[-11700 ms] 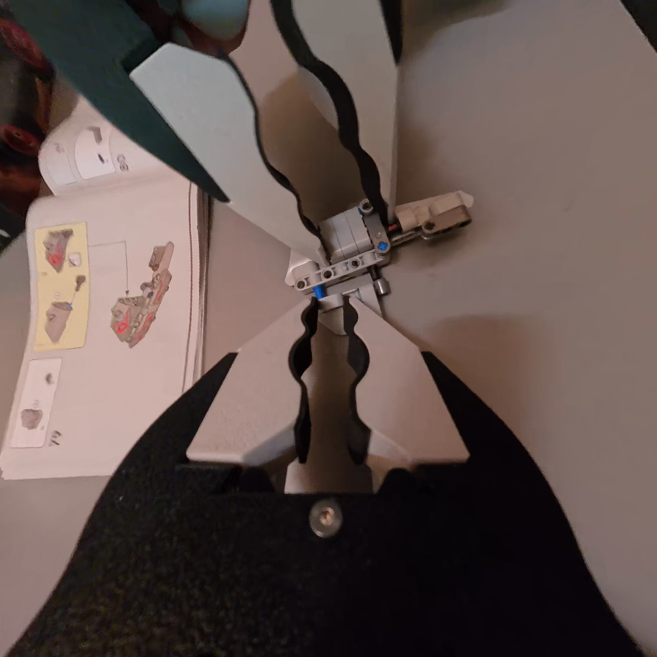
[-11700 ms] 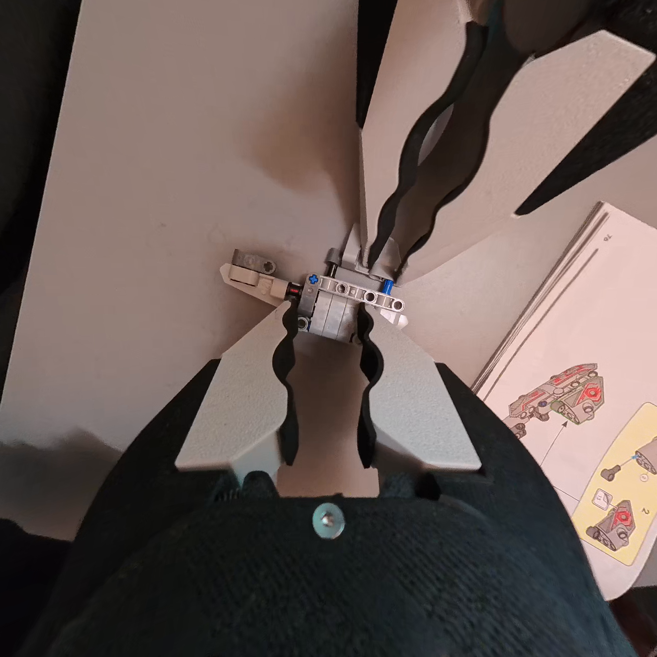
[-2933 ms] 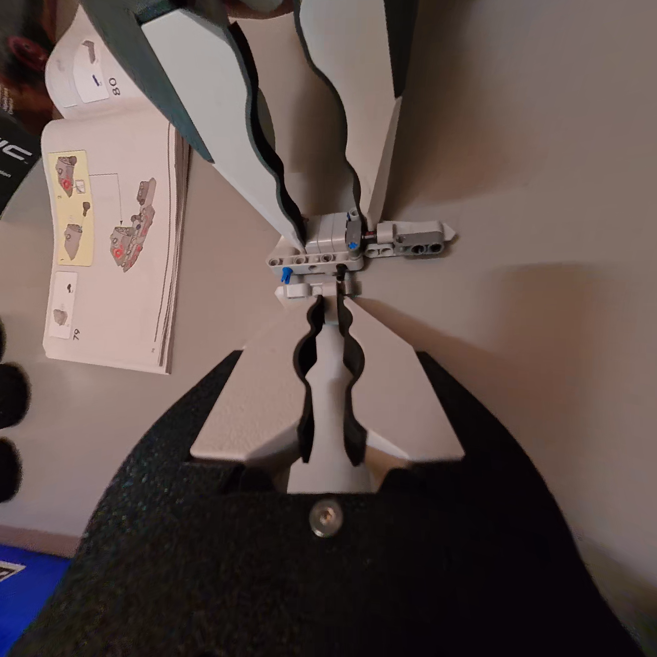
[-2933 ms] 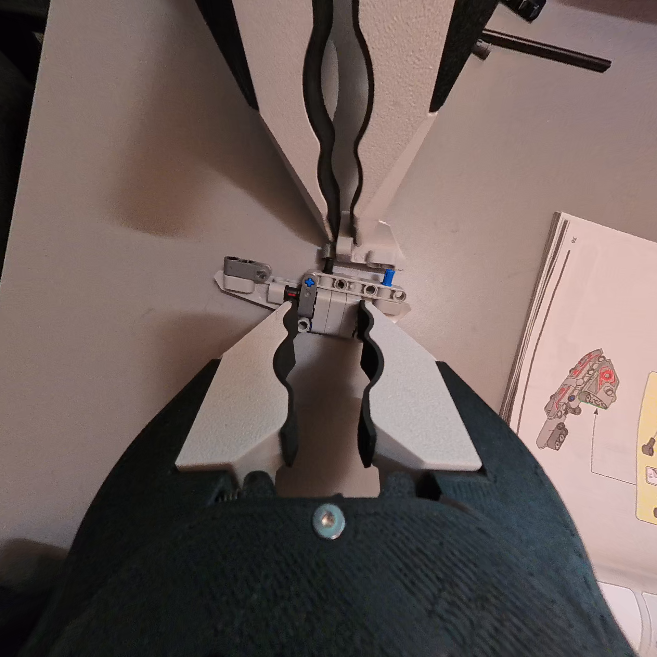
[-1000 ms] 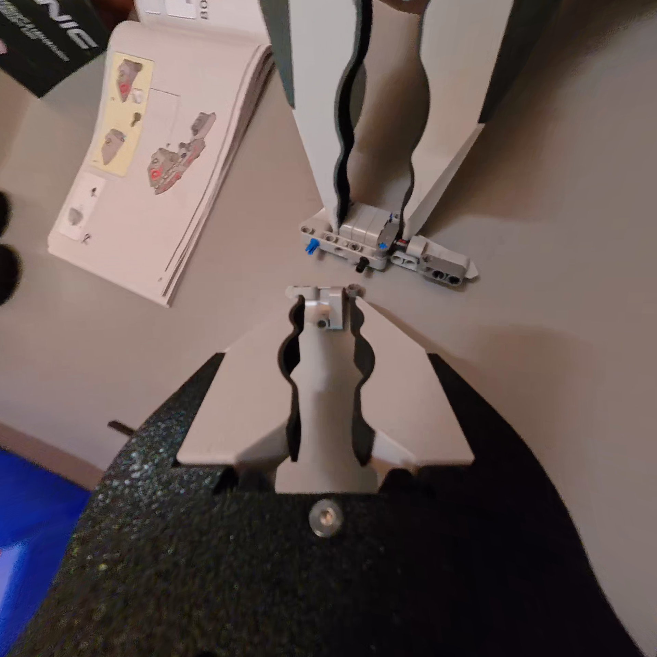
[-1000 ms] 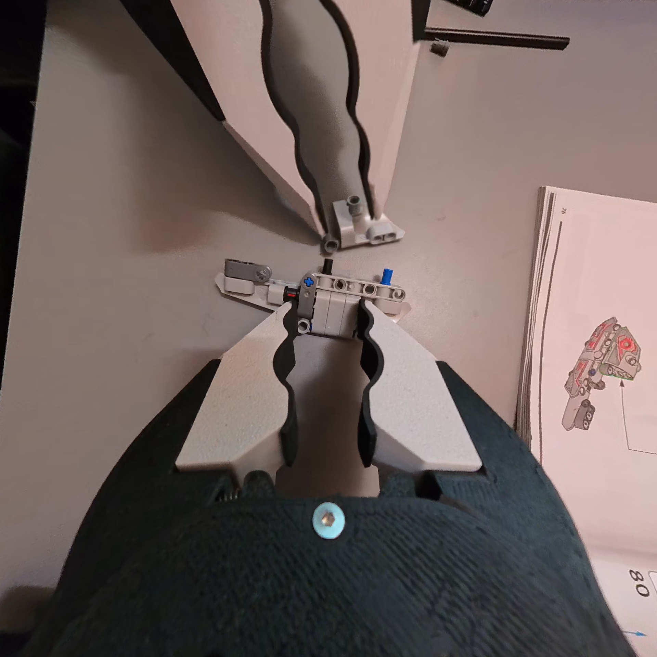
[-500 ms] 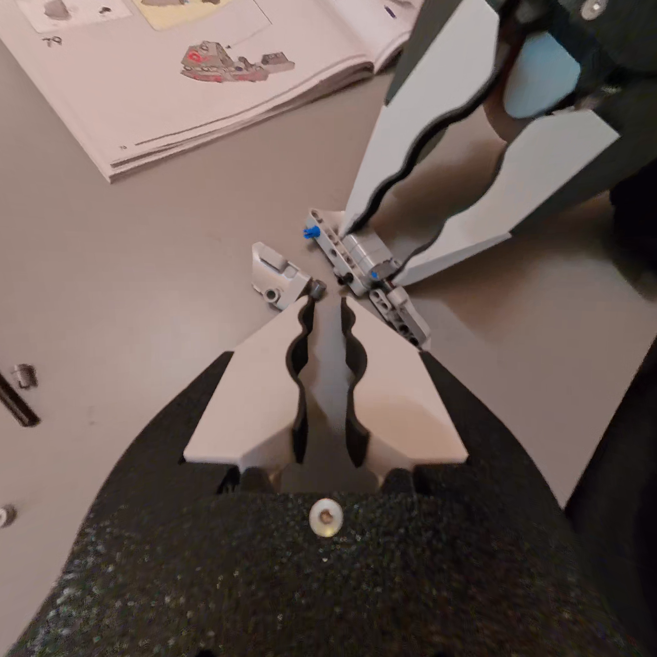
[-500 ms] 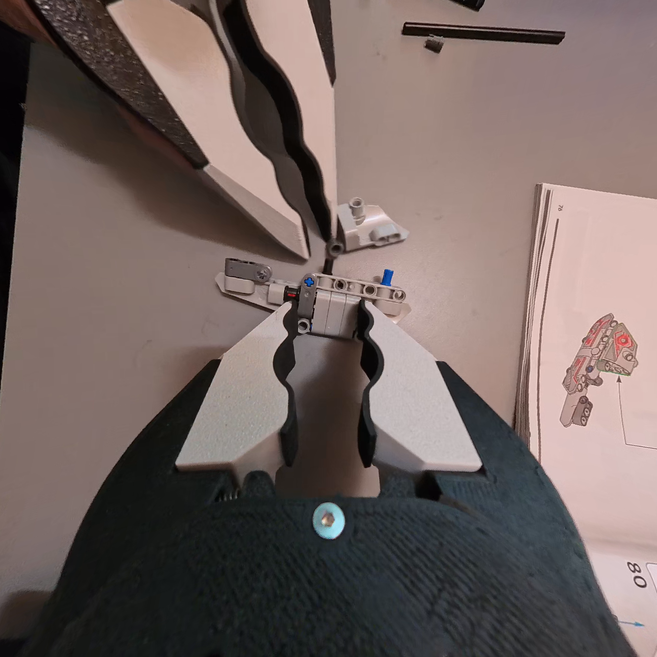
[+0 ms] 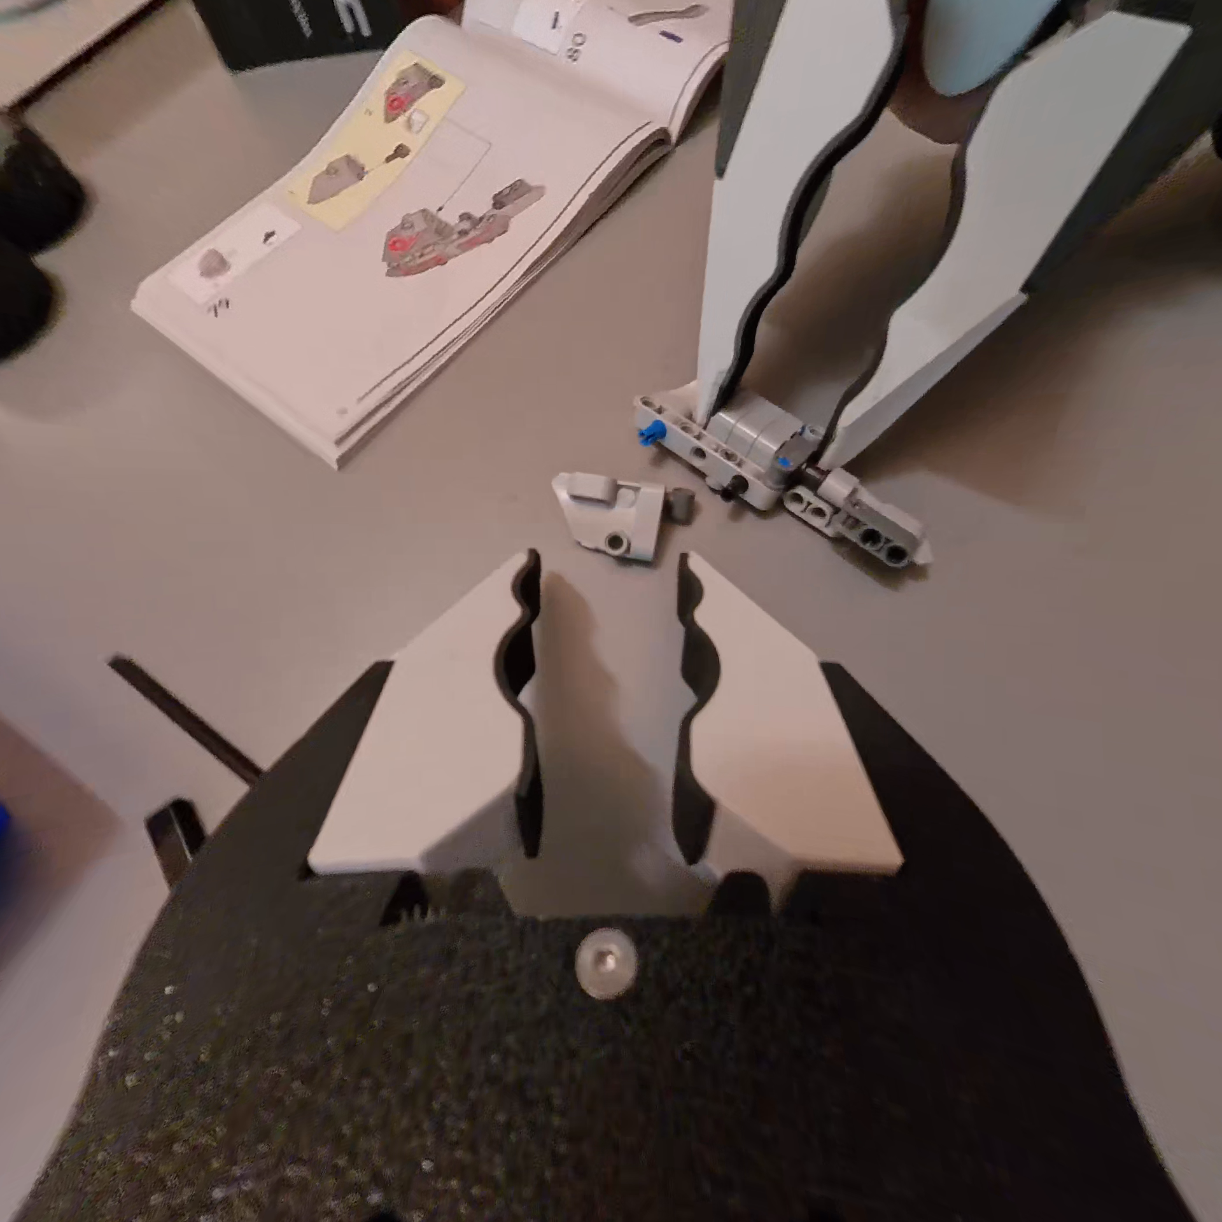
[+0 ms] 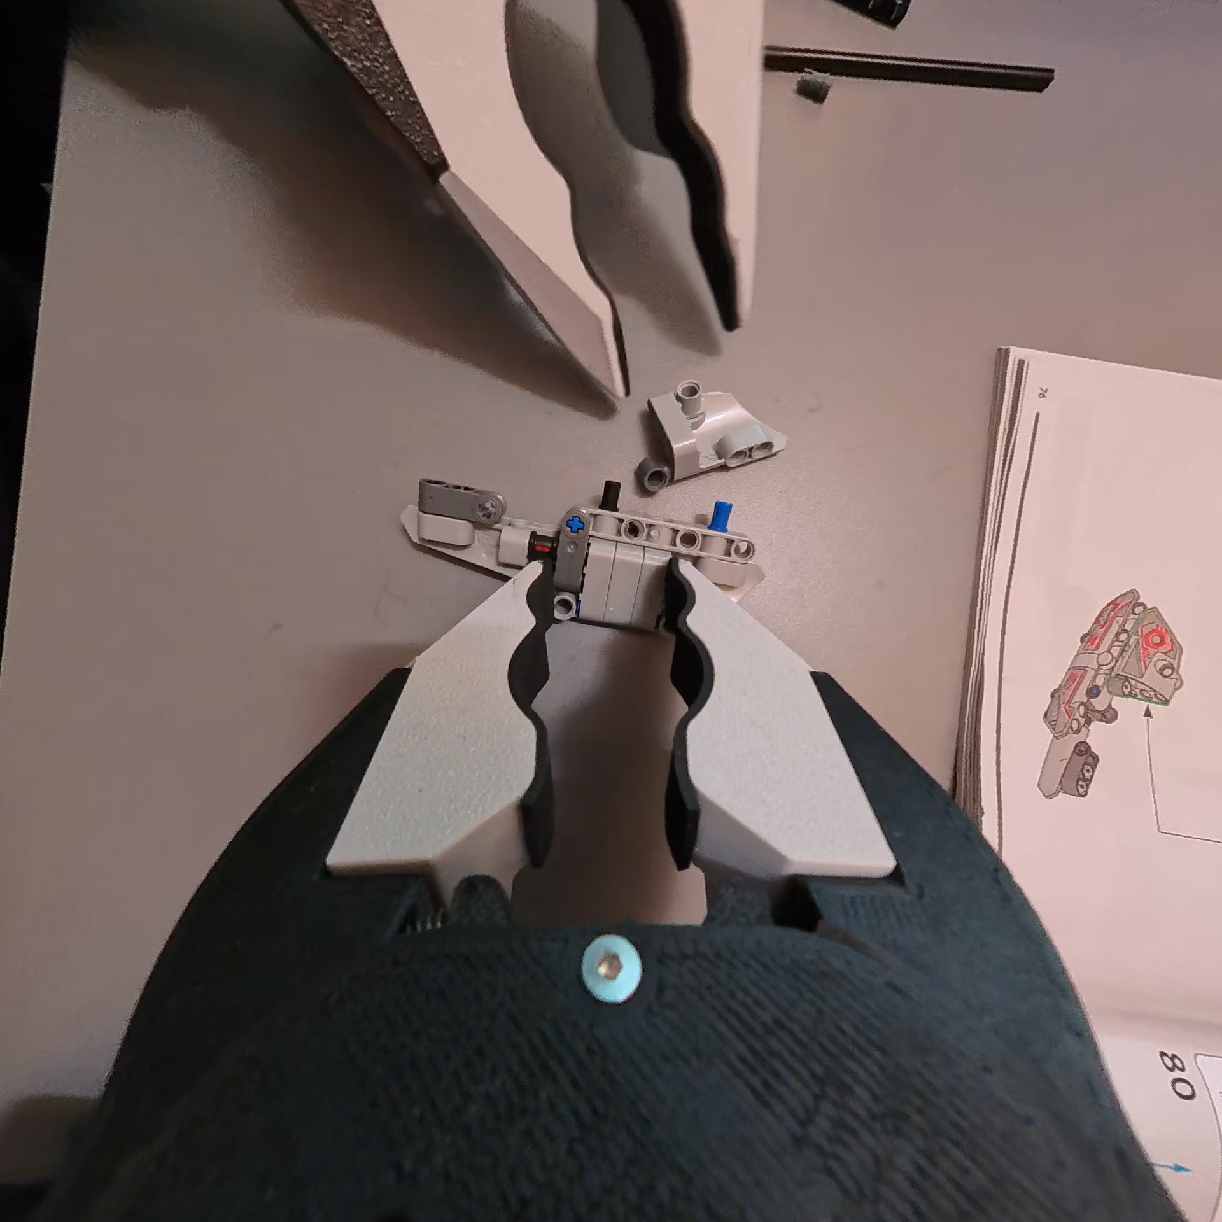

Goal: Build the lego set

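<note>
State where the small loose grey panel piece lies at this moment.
The loose grey panel piece lies flat on the table, just ahead of the open left gripper. It sits beside, but apart from, the grey assembly gripped by the right gripper.

probably a home hobby table (image 9: 198, 529), open instruction booklet (image 9: 370, 218).

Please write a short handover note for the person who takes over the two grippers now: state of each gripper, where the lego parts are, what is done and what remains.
Left gripper: open, empty, just short of the loose panel piece.
Right gripper: shut on the grey assembly, pinning it to the table.
Panel piece lies on the table beside the assembly, not joined; the assembly's black pin and blue pin stand free.
Instruction booklet lies open nearby; a black axle and small grey bush lie farther off.
Done: core assembly built. Left: regrasp the panel and probably press it onto the pins.
</note>
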`<action>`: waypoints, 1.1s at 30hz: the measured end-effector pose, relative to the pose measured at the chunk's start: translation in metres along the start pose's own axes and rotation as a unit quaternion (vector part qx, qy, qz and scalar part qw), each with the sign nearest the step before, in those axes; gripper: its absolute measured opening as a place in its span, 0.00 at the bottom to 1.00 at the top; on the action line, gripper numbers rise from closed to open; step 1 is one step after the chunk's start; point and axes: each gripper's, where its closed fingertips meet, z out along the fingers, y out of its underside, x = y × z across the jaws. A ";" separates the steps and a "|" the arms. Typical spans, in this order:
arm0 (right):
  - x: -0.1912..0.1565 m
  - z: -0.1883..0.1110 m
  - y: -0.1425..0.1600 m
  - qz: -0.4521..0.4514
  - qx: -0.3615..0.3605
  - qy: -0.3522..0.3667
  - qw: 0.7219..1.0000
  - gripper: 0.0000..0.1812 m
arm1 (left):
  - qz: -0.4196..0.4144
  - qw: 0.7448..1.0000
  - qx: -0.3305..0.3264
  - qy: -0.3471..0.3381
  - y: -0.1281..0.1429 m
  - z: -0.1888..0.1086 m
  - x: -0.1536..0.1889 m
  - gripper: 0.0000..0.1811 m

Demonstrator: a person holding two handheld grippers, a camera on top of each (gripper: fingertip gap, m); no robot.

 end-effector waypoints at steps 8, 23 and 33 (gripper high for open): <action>-0.003 -0.001 0.000 -0.033 0.015 -0.016 0.999 0.18 | 0.063 0.993 -0.028 0.100 -0.004 0.018 0.007 0.16; -0.011 -0.012 0.007 -0.060 0.059 -0.034 0.996 0.26 | 0.197 0.970 -0.092 0.111 -0.001 0.002 0.020 0.02; -0.014 -0.006 0.008 -0.072 0.061 -0.030 0.995 0.24 | 0.368 0.887 -0.272 0.066 0.012 -0.009 0.019 0.03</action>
